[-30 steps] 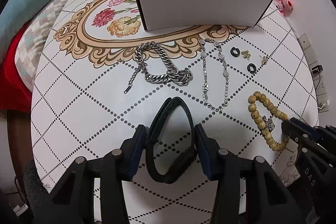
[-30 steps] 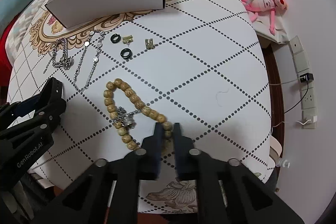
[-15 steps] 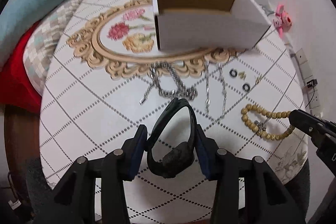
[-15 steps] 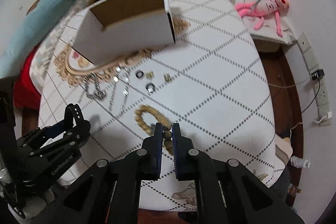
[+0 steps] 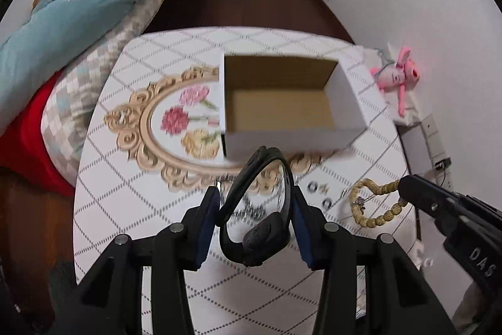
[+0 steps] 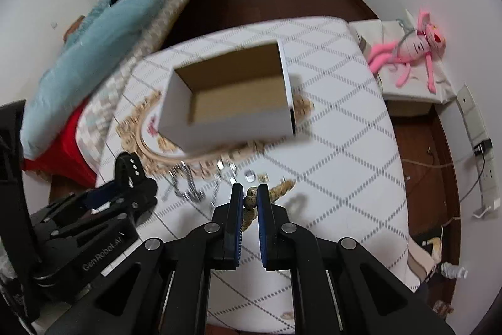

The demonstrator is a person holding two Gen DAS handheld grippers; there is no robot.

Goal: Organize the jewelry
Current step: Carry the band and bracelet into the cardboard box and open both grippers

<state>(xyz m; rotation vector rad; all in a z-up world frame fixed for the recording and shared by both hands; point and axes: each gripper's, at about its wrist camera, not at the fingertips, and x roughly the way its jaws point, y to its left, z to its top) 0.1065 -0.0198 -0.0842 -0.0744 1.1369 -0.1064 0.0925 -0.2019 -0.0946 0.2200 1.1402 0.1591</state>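
Left wrist view shows your left tool (image 5: 255,211) clamping the black looped watch band (image 5: 257,209), your right tool (image 6: 250,200) pinching the tan wooden bead bracelet (image 6: 251,200), both raised short of the empty white cardboard box (image 5: 291,143). Nothing is boxed yet. Only the right view shows chains (image 6: 185,187) lying before the box.

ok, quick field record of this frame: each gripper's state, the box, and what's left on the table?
left gripper: shut on black watch, lifted above the table
right gripper: shut on bead bracelet, hanging from the fingers
box: open, nothing visible inside
table: silver chains, small rings and earrings remain near the box, blurred
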